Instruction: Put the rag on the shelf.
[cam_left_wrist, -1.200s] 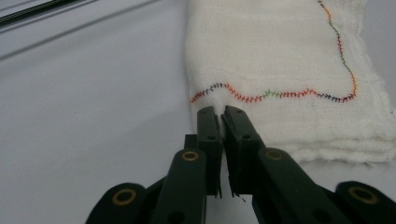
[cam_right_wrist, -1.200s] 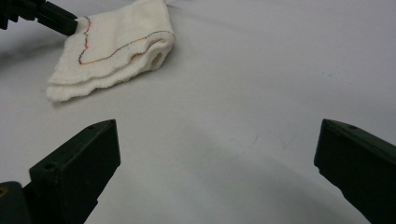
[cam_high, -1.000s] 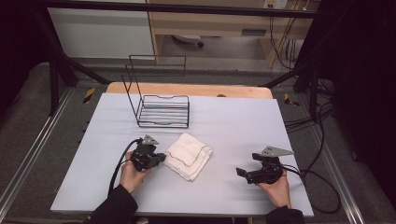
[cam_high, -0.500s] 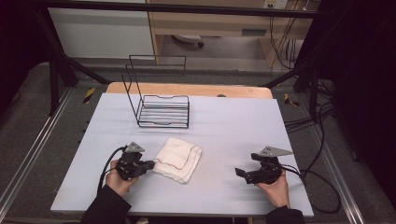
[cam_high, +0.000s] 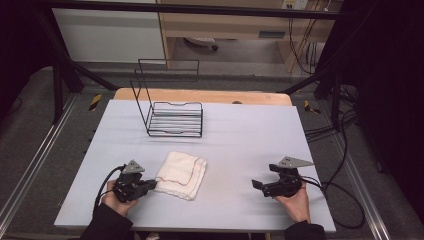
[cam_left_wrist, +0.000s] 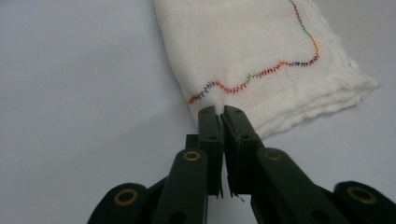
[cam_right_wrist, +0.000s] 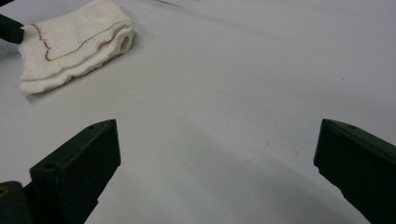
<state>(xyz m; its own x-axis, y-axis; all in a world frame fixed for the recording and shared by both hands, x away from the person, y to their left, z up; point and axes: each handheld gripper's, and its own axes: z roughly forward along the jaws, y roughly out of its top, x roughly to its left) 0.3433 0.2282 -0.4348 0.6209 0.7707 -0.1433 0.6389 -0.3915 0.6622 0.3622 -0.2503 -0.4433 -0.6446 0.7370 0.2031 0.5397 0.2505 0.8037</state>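
The folded white cloth (cam_left_wrist: 261, 60) at upper centre is soft and limp, probably light; the left gripper (cam_left_wrist: 223, 112) pinches its stitched corner, the right gripper (cam_right_wrist: 215, 154) gapes empty.

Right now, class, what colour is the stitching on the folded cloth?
Multicoloured stitching, red, orange, green and dark blue, on the white cloth; it shows best in the left gripper view.

cloth (cam_high: 181, 174): white, multicoloured zigzag stitching | table (cam_high: 250, 135): pale grey | rack (cam_high: 174, 119): black wire
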